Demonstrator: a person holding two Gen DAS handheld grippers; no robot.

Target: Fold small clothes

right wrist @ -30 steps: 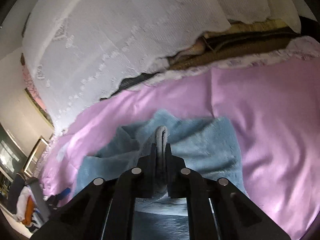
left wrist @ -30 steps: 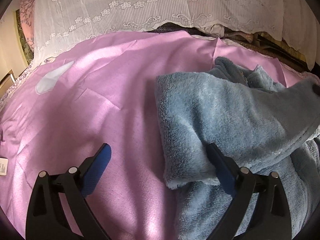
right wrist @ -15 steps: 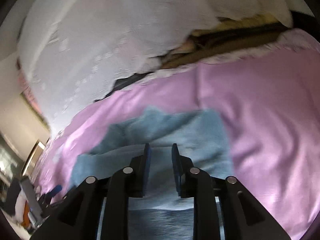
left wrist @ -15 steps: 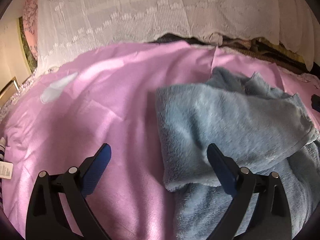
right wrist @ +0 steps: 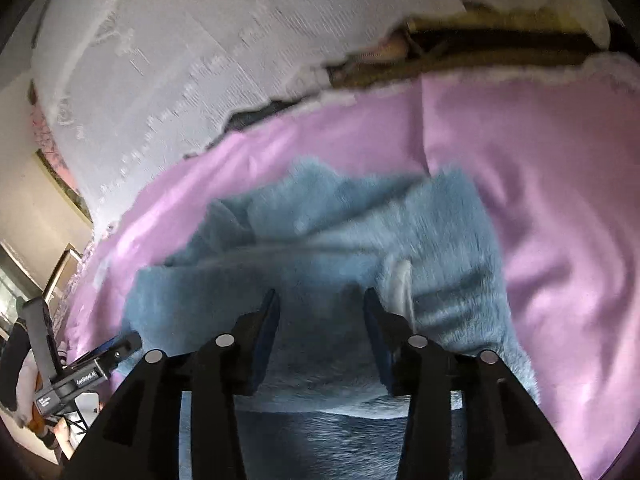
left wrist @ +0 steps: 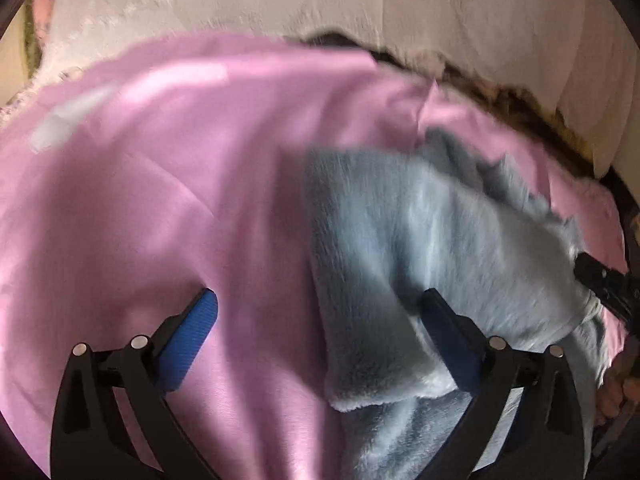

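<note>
A fluffy blue-grey garment lies partly folded on a pink sheet. My left gripper is open and empty; its right finger rests over the garment's folded flap and its left finger is over the sheet. In the right wrist view the same garment fills the middle. My right gripper is open and empty just above the fabric. The right gripper's tip also shows in the left wrist view at the garment's right edge.
White lace cloth hangs along the back of the bed. Dark bedding shows under it. The left gripper's body appears at the lower left of the right wrist view, with room furniture behind.
My right gripper was shut on a fold of the garment; it has opened and let it go, and the flap now lies flat. The left gripper stayed open and shifted slightly.
</note>
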